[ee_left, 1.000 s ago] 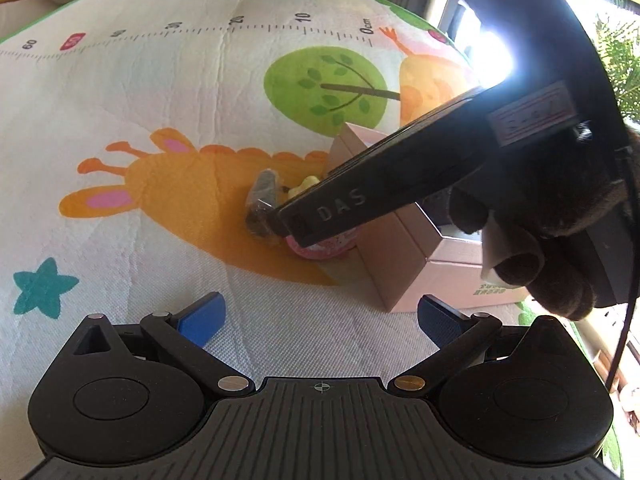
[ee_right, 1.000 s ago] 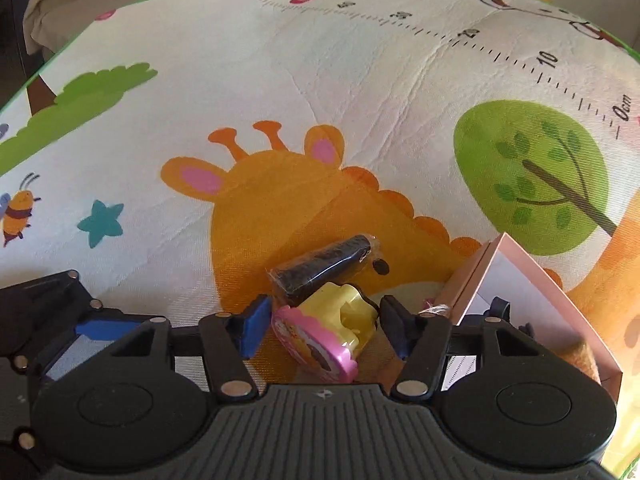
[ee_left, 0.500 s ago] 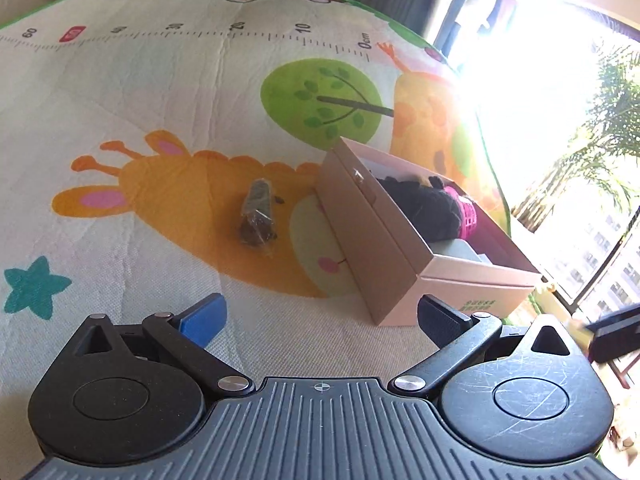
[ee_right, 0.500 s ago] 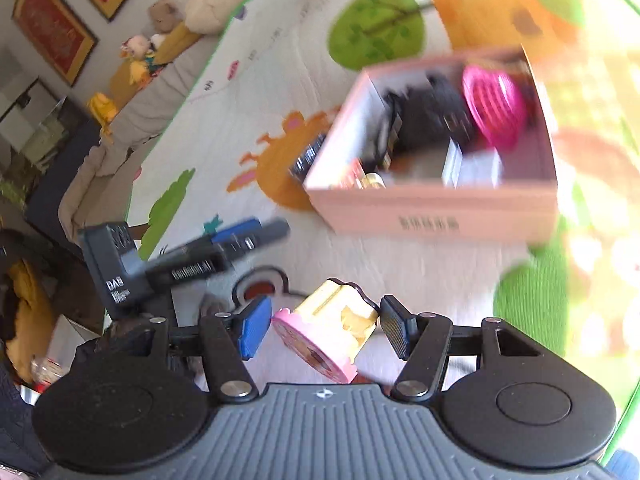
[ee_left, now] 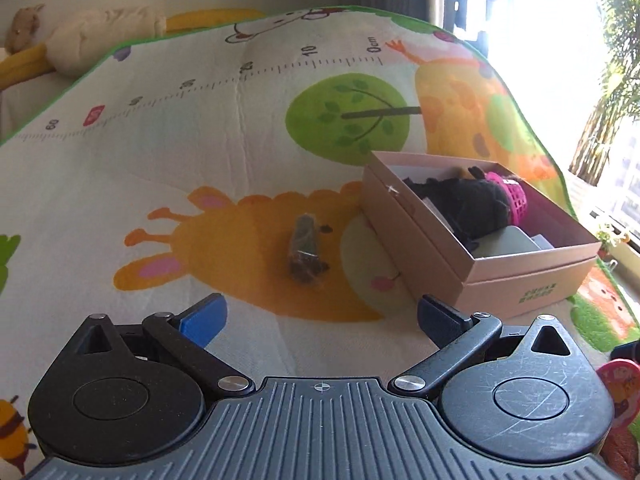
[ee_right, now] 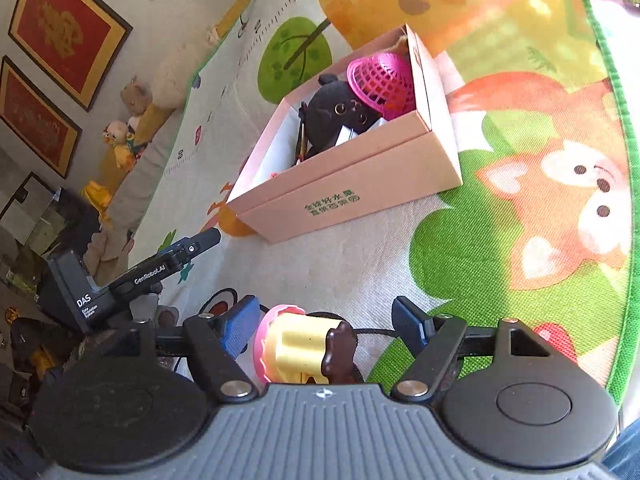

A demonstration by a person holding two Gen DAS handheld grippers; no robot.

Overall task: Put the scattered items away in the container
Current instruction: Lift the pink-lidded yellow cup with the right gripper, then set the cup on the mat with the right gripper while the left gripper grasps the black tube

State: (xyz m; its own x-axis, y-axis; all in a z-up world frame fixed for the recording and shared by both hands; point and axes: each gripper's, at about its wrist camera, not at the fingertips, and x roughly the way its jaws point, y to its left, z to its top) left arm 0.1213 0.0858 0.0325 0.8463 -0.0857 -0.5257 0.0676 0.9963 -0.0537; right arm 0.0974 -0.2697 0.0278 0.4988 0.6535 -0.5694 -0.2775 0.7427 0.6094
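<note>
A pink cardboard box [ee_right: 348,192] stands on the play mat, holding a black plush [ee_right: 340,112] and a pink mesh basket [ee_right: 384,84]. My right gripper [ee_right: 324,320] hovers low before the box's labelled end, its jaws opening. A yellow toy on a pink base [ee_right: 296,348] lies between them, with a gap at the right pad [ee_right: 408,324]. The left gripper [ee_left: 320,312] is open and empty, facing a dark wrapped packet [ee_left: 306,252] left of the box [ee_left: 520,280]. The toy's pink base [ee_left: 616,384] shows at that view's right edge.
The mat's green border [ee_right: 624,160] runs close on the right. Stuffed animals [ee_right: 136,100] sit along the mat's far side under red framed pictures [ee_right: 60,28]. My left gripper [ee_right: 200,242] points in from the left, near the box's corner.
The right gripper swung from beside the dark packet round to the box's labelled end, rolling as it went, and its jaws widened off the toy. The left gripper stayed put and tilted slightly.
</note>
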